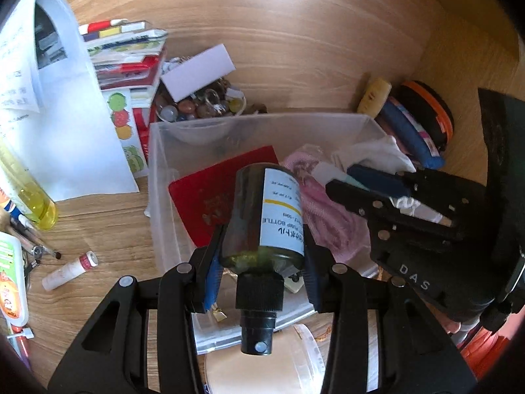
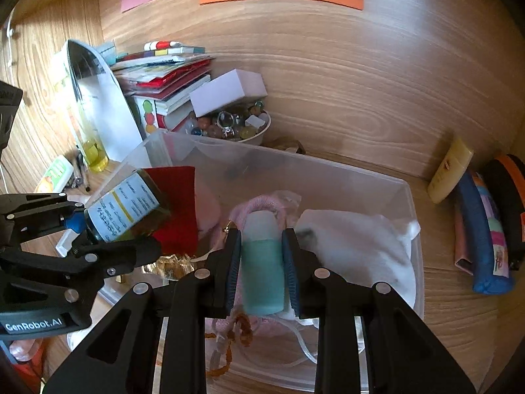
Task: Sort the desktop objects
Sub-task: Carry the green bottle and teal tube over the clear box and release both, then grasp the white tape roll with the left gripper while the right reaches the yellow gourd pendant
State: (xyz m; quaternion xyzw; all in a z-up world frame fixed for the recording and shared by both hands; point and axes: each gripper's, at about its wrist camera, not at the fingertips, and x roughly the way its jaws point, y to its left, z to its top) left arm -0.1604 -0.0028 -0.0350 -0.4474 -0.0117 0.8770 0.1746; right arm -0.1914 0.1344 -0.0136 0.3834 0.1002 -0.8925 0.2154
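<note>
My left gripper [image 1: 262,256] is shut on a dark amber pump bottle [image 1: 265,216] with a white label and black pump cap, held over the clear plastic bin [image 1: 157,170]. The same bottle [image 2: 131,210] and left gripper [image 2: 108,239] show in the right wrist view. My right gripper [image 2: 262,262] is shut on a small teal bottle [image 2: 262,269] with a frosted cap, held above the bin [image 2: 410,197]. The right gripper [image 1: 354,193] also shows in the left wrist view. In the bin lie a red booklet [image 1: 210,193], a pink pouch [image 1: 331,223] and white cloth [image 2: 354,246].
A stack of books [image 1: 128,55], a white paper sheet [image 1: 59,105], a bowl of marbles [image 1: 203,105] with a white box [image 1: 197,72] stand behind the bin. A yellow bottle [image 1: 32,197], a lip balm tube [image 1: 69,271] and pens lie left. Pouches [image 2: 482,229] and a cream tube [image 2: 449,170] lie right.
</note>
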